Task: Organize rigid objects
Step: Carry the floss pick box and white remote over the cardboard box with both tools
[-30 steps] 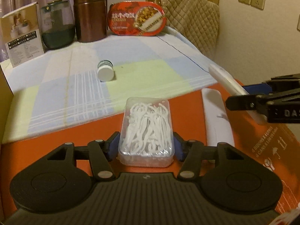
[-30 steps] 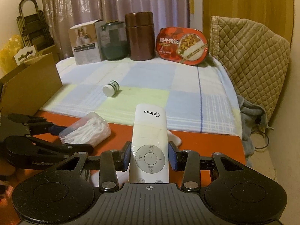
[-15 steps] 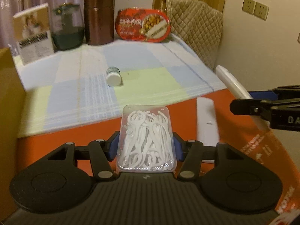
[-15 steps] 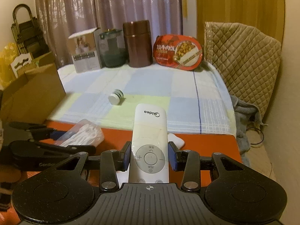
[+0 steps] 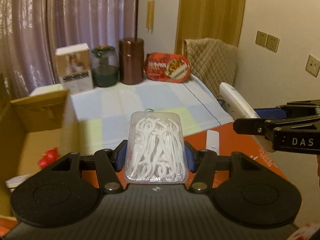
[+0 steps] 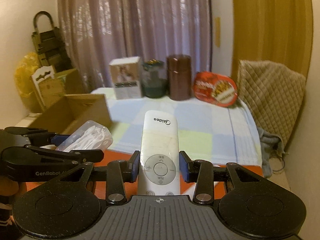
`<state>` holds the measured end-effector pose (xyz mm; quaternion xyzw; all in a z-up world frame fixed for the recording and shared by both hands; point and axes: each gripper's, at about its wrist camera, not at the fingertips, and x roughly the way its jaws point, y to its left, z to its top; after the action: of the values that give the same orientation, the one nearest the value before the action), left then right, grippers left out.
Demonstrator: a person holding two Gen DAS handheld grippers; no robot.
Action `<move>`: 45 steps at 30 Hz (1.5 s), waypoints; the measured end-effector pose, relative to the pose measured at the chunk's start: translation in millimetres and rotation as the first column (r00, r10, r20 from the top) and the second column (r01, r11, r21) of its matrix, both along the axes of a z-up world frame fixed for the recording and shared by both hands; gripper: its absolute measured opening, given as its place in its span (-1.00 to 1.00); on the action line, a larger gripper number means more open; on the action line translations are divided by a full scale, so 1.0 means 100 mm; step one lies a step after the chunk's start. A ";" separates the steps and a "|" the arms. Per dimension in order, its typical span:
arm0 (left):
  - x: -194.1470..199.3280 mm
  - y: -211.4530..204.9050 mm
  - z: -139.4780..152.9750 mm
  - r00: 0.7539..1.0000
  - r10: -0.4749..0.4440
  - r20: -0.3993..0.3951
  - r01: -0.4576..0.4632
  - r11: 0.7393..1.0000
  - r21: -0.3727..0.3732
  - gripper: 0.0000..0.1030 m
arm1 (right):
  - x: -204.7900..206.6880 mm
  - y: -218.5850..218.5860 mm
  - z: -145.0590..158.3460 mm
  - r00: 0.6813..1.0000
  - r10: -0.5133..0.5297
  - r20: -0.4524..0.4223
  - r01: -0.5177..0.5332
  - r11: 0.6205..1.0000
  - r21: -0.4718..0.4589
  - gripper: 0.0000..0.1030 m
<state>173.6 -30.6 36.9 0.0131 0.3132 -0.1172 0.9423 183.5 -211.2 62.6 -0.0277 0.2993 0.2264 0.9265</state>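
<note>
My left gripper is shut on a clear plastic box of white floss picks, held in the air above the orange surface. In the right wrist view the same box shows at the left in that gripper. My right gripper is shut on a white Midea remote control, also lifted. From the left wrist view the remote juts out of the right gripper at the right edge. An open cardboard box stands at the left.
A checked cloth covers the table. At its back stand a white carton, a dark glass jar, a brown canister and a red food tub. A second white remote lies on the orange surface. A quilted chair back is at right.
Both grippers have risen with their loads, so the table looks lower and farther. The cardboard box has come into view at the left. The small white bottle is now hidden behind the floss box.
</note>
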 end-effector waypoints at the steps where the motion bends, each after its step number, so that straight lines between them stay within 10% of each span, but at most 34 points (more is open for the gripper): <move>1: -0.06 0.06 0.05 1.000 0.006 0.006 -0.006 1.000 0.000 0.01 | -0.04 0.05 0.04 1.000 0.006 0.005 -0.006 1.000 0.003 -0.27; 21: -0.77 1.18 0.67 0.988 0.136 0.070 -0.138 0.990 0.029 0.01 | -0.53 1.14 0.43 0.987 0.153 0.043 -0.155 0.987 0.038 -0.27; 45: -0.63 2.28 0.31 0.956 0.295 -0.003 -0.294 0.955 0.034 0.01 | -0.07 2.12 -0.22 0.968 0.248 -0.028 -0.243 0.961 0.133 -0.27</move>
<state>110.6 197.2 67.8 -0.0187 0.3172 0.0296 0.9477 176.3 0.5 40.7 0.0002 0.2988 0.3588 0.8843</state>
